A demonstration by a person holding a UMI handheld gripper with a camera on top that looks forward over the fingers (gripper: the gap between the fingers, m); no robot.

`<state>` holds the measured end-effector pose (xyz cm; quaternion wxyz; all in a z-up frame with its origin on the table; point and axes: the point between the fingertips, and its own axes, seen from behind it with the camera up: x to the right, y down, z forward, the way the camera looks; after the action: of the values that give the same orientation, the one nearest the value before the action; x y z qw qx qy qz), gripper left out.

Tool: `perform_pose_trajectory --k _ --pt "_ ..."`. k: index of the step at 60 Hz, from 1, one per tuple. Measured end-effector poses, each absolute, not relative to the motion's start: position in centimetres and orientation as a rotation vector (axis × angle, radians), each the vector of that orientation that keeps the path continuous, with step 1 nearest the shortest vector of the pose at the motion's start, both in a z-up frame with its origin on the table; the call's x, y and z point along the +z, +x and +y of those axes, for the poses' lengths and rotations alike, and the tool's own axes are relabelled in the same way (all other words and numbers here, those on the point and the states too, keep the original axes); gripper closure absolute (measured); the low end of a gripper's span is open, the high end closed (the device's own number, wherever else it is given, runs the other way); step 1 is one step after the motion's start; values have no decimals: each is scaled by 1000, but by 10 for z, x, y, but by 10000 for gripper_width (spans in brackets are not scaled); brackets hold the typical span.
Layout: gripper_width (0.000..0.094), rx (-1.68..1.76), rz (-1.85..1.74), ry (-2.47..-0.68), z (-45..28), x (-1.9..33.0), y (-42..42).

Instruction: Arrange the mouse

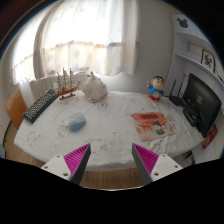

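A pale blue mouse (76, 123) lies on the white tablecloth of the table (110, 125), left of centre and well beyond my fingers. My gripper (112, 158) is open and empty, hovering at the table's near edge. Its magenta pads (78, 156) stand wide apart with only the table's edge between them. The mouse sits ahead of the left finger and a little farther off.
A black keyboard (40, 105) lies at the far left. A model ship (66, 84) and a white shell-like ornament (94, 89) stand at the back. An orange printed sheet (154, 123) lies right of centre. A toy figure (156, 89) and a dark monitor (201, 103) stand right.
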<state>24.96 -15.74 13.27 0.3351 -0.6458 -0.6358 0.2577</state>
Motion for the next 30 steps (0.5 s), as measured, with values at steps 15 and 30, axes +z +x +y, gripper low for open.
perform_pose_trajectory --k 15,30 --pt "80 706 -1685 -1700 -257 120 246" --pt "81 765 -1693 -1678 -321 103 225"
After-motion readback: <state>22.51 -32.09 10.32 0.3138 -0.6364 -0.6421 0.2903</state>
